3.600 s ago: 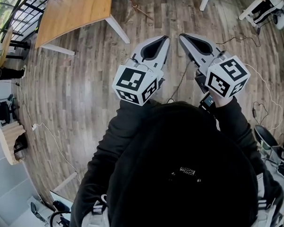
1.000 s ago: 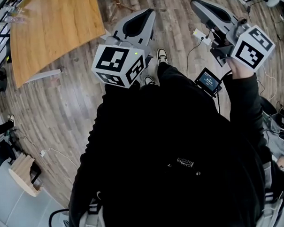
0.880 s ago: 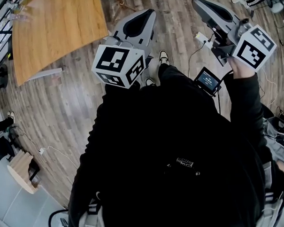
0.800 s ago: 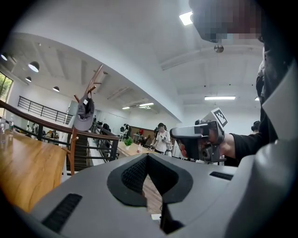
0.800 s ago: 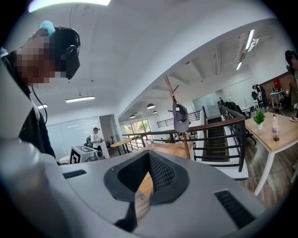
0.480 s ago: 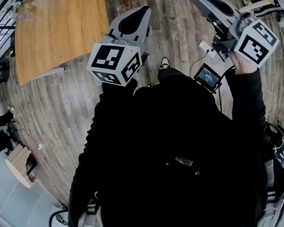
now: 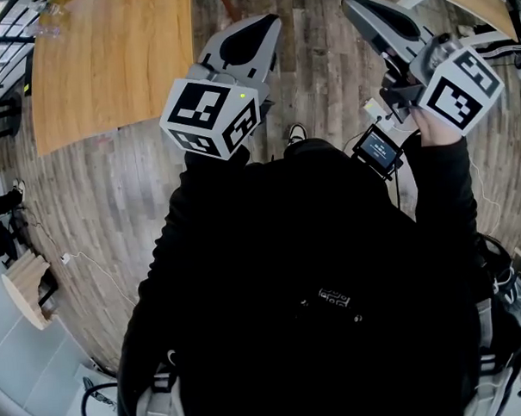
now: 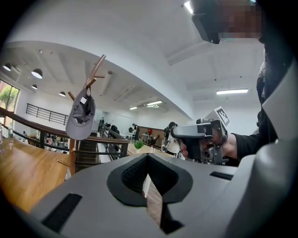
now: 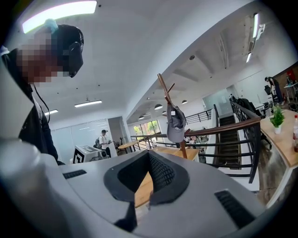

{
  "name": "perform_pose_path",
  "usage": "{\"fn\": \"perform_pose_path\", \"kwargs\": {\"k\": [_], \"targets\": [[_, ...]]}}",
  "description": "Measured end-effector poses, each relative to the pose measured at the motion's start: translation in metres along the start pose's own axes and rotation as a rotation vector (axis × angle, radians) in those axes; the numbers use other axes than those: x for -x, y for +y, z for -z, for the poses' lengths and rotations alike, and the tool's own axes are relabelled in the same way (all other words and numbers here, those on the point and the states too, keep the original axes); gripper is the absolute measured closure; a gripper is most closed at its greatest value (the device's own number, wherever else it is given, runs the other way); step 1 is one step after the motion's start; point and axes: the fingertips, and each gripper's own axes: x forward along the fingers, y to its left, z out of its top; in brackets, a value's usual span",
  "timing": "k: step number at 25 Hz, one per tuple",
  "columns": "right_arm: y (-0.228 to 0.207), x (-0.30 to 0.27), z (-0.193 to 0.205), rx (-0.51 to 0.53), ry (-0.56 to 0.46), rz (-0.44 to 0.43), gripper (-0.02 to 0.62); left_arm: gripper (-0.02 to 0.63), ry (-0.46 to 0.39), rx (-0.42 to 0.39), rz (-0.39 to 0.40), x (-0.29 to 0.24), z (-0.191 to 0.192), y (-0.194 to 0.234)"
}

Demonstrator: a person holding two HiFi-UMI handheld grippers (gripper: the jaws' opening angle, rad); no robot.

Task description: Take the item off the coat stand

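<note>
Coat stand [image 9: 183,149] btm hidden behind right gripper [image 9: 149,155] (cap [image 9: 175,123] peg too small to tell).

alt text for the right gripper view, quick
A grey cap hangs on a wooden coat stand, seen ahead past the right gripper, whose jaws are shut and empty. A black railing runs to the right.

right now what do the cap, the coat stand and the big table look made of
Cap: soft grey fabric with a matte look. It sags limp from its peg, with a white label showing.
Coat stand: wood, reddish brown and smooth, with branch-like pegs.
Table: light wood top with visible grain, possibly veneer.
</note>
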Motion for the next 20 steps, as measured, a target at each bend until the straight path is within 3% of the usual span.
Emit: {"fn": "perform_pose_path", "kwargs": {"k": [4,9,13,20], "targets": [[-0.025,0.002,-0.008,-0.007,-0.002,-0.01,0.58,0.6,0.008,-0.003,-0.007,-0.025,-0.006,0.005],[-0.064,0.014,0.012,-0.035,-0.025,-0.008,0.58,0.6,0.027,-0.008,-0.016,-0.056,0.018,0.004],[-0.057,0.012,-0.007,-0.038,-0.031,-0.003,0.58,0.6,0.03,-0.02,-0.007,-0.053,-0.005,0.008],[-0.057,-0.012,-0.011,-0.016,-0.038,-0.002,0.58,0.6,0.006,-0.033,0.019,-0.06,-0.013,0.031]]}}
